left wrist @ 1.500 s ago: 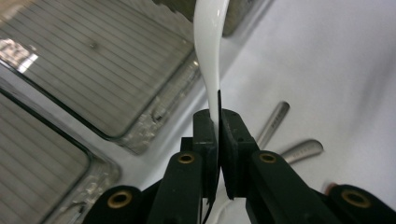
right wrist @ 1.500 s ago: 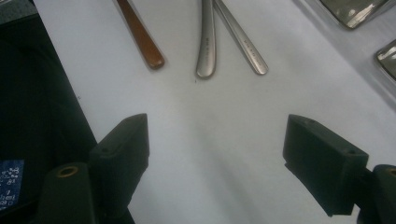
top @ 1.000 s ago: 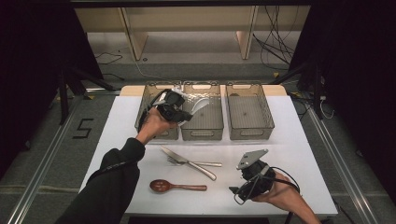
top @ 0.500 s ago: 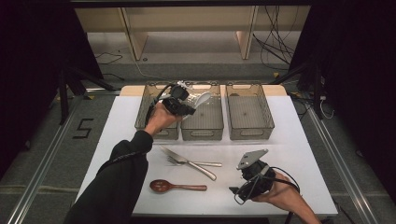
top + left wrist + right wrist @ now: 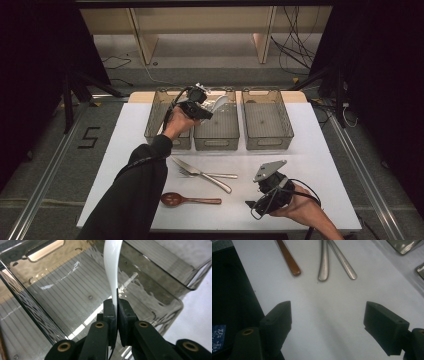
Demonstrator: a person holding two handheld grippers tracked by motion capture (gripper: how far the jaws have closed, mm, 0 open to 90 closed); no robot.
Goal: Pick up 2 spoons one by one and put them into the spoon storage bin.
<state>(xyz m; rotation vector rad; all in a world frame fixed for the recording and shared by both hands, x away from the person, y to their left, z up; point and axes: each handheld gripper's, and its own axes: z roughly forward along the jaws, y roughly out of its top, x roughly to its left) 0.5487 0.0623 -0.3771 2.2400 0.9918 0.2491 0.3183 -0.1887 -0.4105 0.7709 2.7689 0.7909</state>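
Observation:
My left gripper (image 5: 209,112) hangs over the middle clear bin (image 5: 216,135), shut on the handle of a white spoon (image 5: 220,103). In the left gripper view the jaws (image 5: 117,302) pinch the thin white spoon (image 5: 111,270), which rises above the ribbed floor of the middle bin (image 5: 62,297). My right gripper (image 5: 255,206) rests near the table's front right, open with nothing between its jaws (image 5: 328,315). On the white table lie a fork (image 5: 187,172), a knife (image 5: 205,176) and a wooden spoon (image 5: 190,200).
A left bin (image 5: 155,120) and a right bin (image 5: 267,120) flank the middle one along the table's back. The wooden spoon's handle (image 5: 288,258) and two metal handles (image 5: 324,262) lie ahead of the right gripper. The left sleeve (image 5: 135,195) crosses the table's front left.
The left hand has carried the white spoon rightward, from above the left bin to above the middle bin, and slightly lower. The right gripper has stayed put.

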